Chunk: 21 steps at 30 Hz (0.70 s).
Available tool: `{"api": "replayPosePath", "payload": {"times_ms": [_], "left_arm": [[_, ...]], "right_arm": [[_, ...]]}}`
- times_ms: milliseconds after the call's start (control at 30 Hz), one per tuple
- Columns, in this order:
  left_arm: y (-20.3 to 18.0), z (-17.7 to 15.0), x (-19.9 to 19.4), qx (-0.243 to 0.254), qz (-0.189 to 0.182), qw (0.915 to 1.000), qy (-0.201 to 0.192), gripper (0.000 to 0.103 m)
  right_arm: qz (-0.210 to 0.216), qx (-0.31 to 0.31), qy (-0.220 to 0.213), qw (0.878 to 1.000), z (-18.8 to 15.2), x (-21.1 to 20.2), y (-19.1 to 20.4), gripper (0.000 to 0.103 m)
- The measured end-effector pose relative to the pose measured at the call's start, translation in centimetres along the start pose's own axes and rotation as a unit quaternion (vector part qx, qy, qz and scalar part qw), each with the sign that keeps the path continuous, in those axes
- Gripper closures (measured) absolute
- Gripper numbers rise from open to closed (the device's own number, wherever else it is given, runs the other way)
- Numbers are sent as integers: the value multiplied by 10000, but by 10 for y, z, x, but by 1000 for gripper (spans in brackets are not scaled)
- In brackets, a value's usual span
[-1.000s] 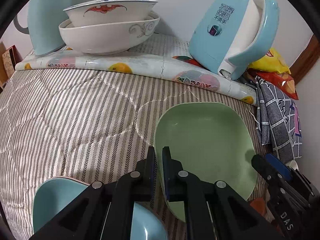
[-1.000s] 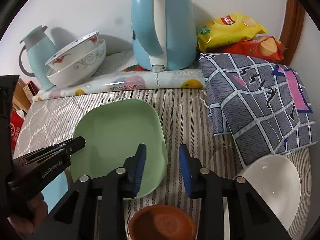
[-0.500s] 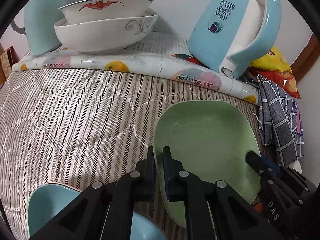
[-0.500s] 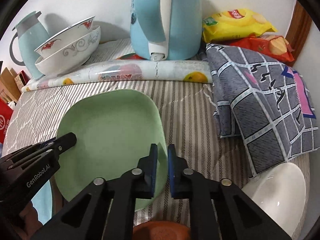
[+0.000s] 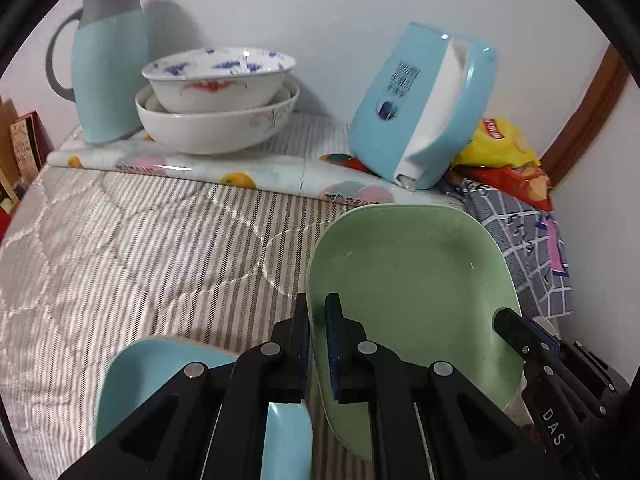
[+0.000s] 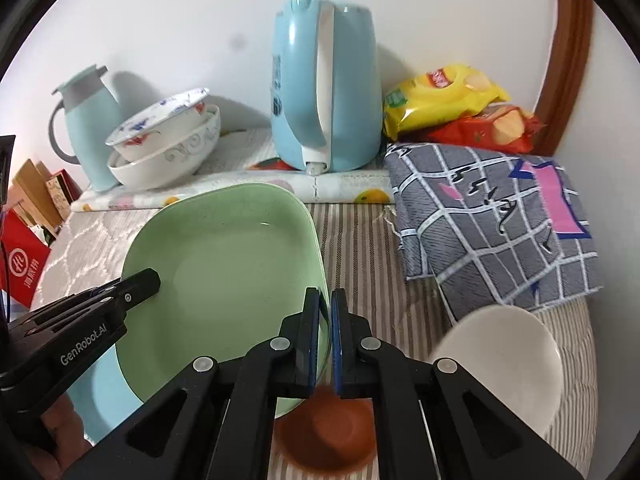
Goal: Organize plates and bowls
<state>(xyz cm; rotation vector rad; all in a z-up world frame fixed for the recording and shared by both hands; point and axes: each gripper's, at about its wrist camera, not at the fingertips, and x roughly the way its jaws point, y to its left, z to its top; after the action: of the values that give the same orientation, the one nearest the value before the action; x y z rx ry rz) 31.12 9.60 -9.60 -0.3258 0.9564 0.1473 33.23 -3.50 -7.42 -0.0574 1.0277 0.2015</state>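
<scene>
- In the left wrist view, a thermos (image 5: 110,60) is seen at 10 o'clock, standing against the wall.
- Just beside it, toward 11 o'clock, two bowls (image 5: 218,100) are nested on a fruit-print mat (image 5: 240,174).
- A blue plate (image 5: 160,376) is found at 7 o'clock on the striped quilt (image 5: 140,248), partly hidden behind the left gripper (image 5: 318,316).
- The left gripper is clamped tight on the near left rim of the green plate (image 5: 412,292); the rim is pinched between its pads.
- The green plate is seen at 4 o'clock in this view and tilted, held at two opposite edges.
- A kettle (image 5: 424,104) is seen at 1 o'clock, on the mat.
- The right gripper (image 5: 508,320) is seen at 4 o'clock, at the plate's right rim.
- In the right wrist view, the green plate (image 6: 224,272) is seen just left of centre, with the left gripper (image 6: 154,278) at 9 o'clock on its left edge.
- The right gripper (image 6: 326,300) has just been closing and is now pinched on the plate's right rim.
- A brown dish (image 6: 328,428) is seen at 6 o'clock, below the jaws, blurred.
- A white bowl (image 6: 496,364) lies at 4 o'clock on the quilt.
- A checked cloth (image 6: 496,220) is seen at 3 o'clock, with snack bags (image 6: 452,108) behind it at 1 o'clock.
</scene>
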Motion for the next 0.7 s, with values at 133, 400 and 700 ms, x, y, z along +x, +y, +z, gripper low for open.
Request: {"api": "replayPosePath", "payload": {"times_ms": [133,400,700], "left_arm": [[-1,-11,-26,30,-25,9999,-120,95],[-2,-36,-55,47,-138,9997,-176,95],[-1,-58,-84,148,-184,9994,-270,95]], "right_arm": [[18,39,-123,9999,-10,-25,2,98],[23,134,-314,9994,-38,-72,2,99],[-6,234,-426,9988,-64,-101,4,99]]}}
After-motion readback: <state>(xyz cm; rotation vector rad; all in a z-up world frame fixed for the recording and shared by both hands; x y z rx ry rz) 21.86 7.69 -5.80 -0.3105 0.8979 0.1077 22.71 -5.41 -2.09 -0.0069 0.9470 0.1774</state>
